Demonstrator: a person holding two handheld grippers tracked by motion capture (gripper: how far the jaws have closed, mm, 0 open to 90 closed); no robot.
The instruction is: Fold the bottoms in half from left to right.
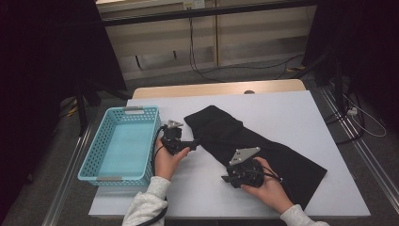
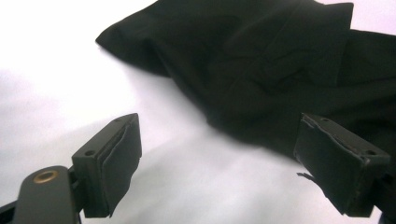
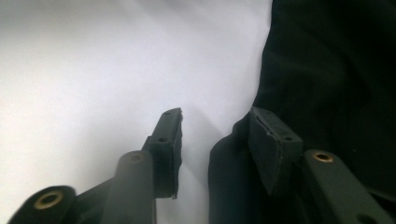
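A black cloth [image 1: 263, 141] lies spread on the slant across the white table [image 1: 287, 106]. My left gripper [image 1: 195, 141] sits at the cloth's left edge and points right. In the left gripper view my left gripper [image 2: 219, 126] is open wide, with bare table between its pads and the cloth [image 2: 261, 60] just ahead. My right gripper [image 1: 226, 179] is at the cloth's near edge and points left. In the right gripper view my right gripper [image 3: 215, 114] is partly open; the cloth [image 3: 336, 70] has a fold at the right pad, and white table shows in the gap.
A light blue plastic basket [image 1: 123, 111] stands at the table's left side, close beside the left hand. Beyond the table's far edge are a wooden strip, cables on the floor and dark stands at both sides.
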